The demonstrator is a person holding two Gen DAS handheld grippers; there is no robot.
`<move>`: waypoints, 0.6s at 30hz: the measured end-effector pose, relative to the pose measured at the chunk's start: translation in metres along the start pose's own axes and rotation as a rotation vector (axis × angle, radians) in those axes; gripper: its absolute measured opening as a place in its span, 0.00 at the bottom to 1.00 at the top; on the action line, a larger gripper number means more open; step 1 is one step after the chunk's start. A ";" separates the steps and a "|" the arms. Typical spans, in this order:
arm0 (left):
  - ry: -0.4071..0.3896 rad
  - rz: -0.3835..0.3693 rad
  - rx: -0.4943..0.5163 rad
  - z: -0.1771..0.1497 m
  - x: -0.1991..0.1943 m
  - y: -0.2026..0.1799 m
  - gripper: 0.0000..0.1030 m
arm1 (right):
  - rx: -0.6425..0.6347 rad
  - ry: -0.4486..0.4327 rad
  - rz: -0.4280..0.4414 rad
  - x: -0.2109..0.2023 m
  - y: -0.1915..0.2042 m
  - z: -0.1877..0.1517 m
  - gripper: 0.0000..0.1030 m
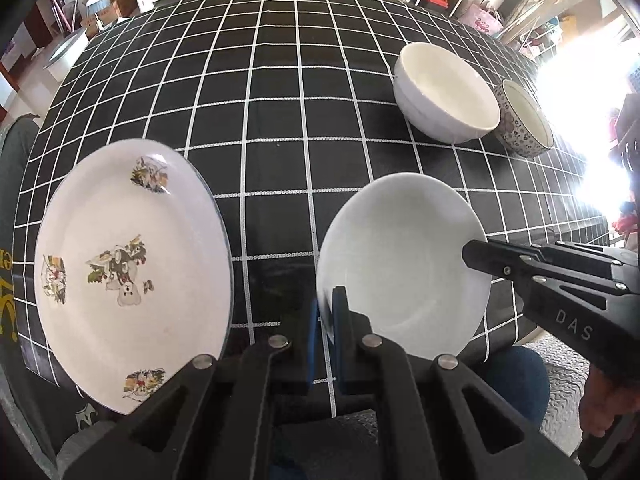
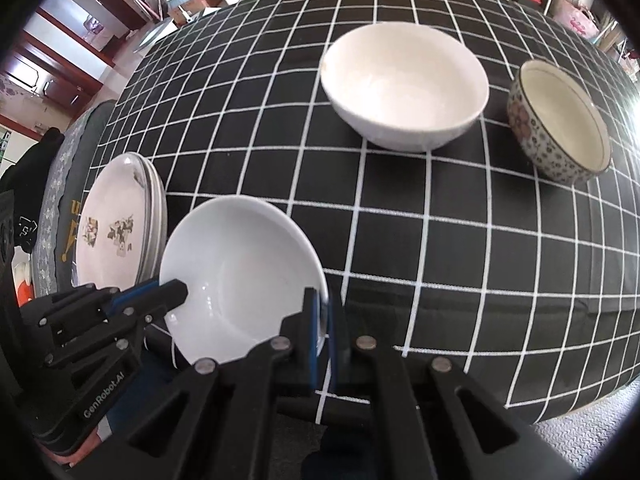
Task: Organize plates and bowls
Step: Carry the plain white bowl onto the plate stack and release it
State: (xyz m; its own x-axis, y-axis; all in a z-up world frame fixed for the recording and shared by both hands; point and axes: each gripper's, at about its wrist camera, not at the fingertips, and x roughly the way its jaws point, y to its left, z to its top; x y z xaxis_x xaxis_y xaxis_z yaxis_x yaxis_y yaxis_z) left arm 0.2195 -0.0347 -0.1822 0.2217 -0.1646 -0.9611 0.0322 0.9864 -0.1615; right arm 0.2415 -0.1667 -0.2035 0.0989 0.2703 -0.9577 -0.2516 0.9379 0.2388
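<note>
We hold a plain white shallow ceramic bowl (image 1: 400, 264) between both tools. Our left gripper (image 1: 329, 312) is clamped on the bowl's left rim, one blue-padded finger on each side of the edge. Our right gripper (image 2: 322, 320) is pinched on the opposite, right rim in the same way, its blue pads (image 2: 313, 332) squeezing the thin wall. In the left wrist view the right gripper's black fingers reach in from the right and meet the rim; in the right wrist view the left gripper comes in from the left and grips the far edge. The bowl sits at the near edge of the black tablecloth with white grid lines (image 1: 280, 100); we cannot tell whether it is touching the cloth or raised above it.

Just to the left of the bowl lies a stack of white plates with floral prints (image 2: 116, 232), at the table's near left edge. Farther back on the right stands a deep white ceramic bowl (image 2: 404, 88), and just beside it, to its right, a smaller bowl with a patterned floral outside (image 2: 560, 128).
</note>
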 end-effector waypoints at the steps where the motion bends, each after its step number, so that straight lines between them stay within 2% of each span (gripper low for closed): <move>1: -0.001 0.003 0.002 0.001 0.001 0.000 0.05 | -0.001 -0.002 0.002 0.000 0.000 0.000 0.07; 12: -0.004 -0.022 -0.008 0.006 0.006 0.006 0.05 | -0.021 -0.014 0.011 0.003 0.000 0.004 0.07; 18: -0.035 -0.013 -0.004 0.007 -0.005 0.006 0.05 | -0.040 -0.026 -0.022 -0.002 0.004 0.003 0.07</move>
State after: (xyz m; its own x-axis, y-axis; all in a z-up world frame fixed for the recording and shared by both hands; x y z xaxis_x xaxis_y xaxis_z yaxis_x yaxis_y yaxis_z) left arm 0.2253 -0.0280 -0.1768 0.2553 -0.1775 -0.9504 0.0317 0.9840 -0.1752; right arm 0.2431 -0.1626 -0.2000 0.1296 0.2561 -0.9579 -0.2870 0.9344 0.2110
